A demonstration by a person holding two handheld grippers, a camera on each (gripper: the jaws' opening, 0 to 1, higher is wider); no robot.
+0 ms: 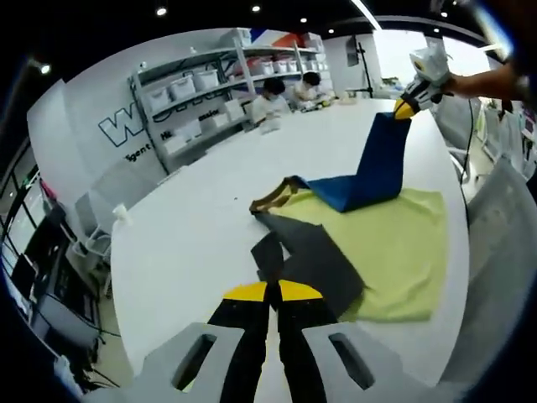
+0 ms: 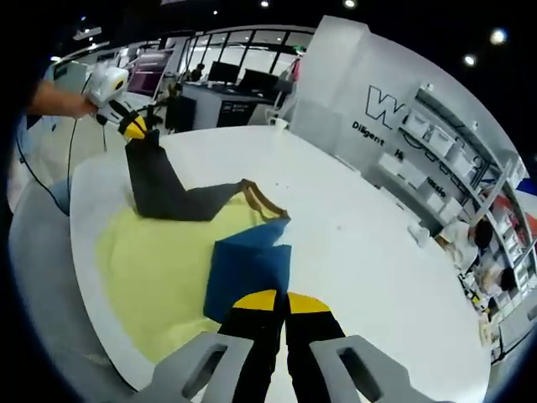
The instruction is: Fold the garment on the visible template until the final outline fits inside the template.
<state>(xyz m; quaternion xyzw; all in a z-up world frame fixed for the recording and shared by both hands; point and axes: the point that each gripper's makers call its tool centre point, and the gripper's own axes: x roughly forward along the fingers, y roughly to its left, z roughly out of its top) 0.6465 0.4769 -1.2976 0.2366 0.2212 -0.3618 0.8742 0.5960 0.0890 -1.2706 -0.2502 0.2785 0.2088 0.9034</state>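
Note:
A two-tone garment lies over a yellow-green template (image 1: 403,243) (image 2: 143,260) on the white table (image 1: 193,235) (image 2: 361,243). One leg is dark grey (image 1: 315,260) (image 2: 159,189), the other blue (image 1: 377,168) (image 2: 247,273), and they meet at a tan waistband (image 1: 273,200) (image 2: 262,200). My left gripper (image 1: 273,291) (image 2: 134,126) is shut on the end of the grey leg. My right gripper (image 2: 273,302) (image 1: 404,107) is shut on the end of the blue leg. Each leg end rises off the template, and the waistband rests on the table just past the template's edge.
Shelves with white bins (image 1: 201,84) (image 2: 453,143) stand along the wall. People sit at the table's far end (image 1: 273,96) (image 2: 478,243). A small white cup (image 1: 122,214) (image 2: 279,122) stands near the table's edge. Desks with monitors (image 2: 243,84) lie beyond it.

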